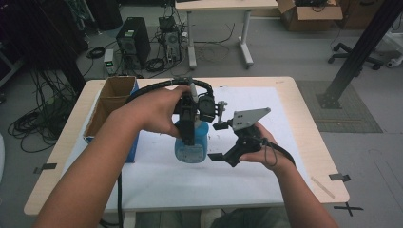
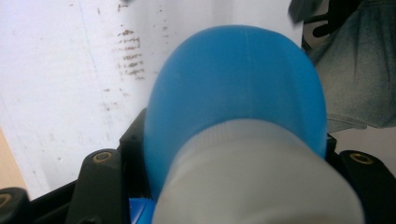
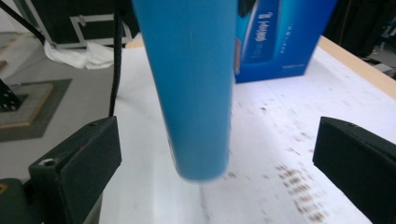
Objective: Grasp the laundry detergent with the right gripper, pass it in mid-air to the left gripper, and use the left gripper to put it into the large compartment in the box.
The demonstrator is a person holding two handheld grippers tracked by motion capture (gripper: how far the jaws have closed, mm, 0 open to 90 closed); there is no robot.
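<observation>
Above the white-papered desk (image 1: 157, 185), we are holding the blue plastic bottle with its pale cap (image 1: 191, 145) clamped in the left claw (image 1: 189, 135), while the right claw (image 1: 217, 141), spread wide just beside it, should be backing straight off without nudging it.

Bottle (image 3: 191, 84): smooth matt blue plastic, pale cap. Tabletop (image 1: 304, 123): light wood w/ scuffed white paper sheet. Box (image 1: 111, 102): brown cardboard, glossy blue outside. Jaws: matt black plastic.

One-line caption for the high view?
Left gripper holds a blue bottle over the table; right gripper open beside it.
</observation>
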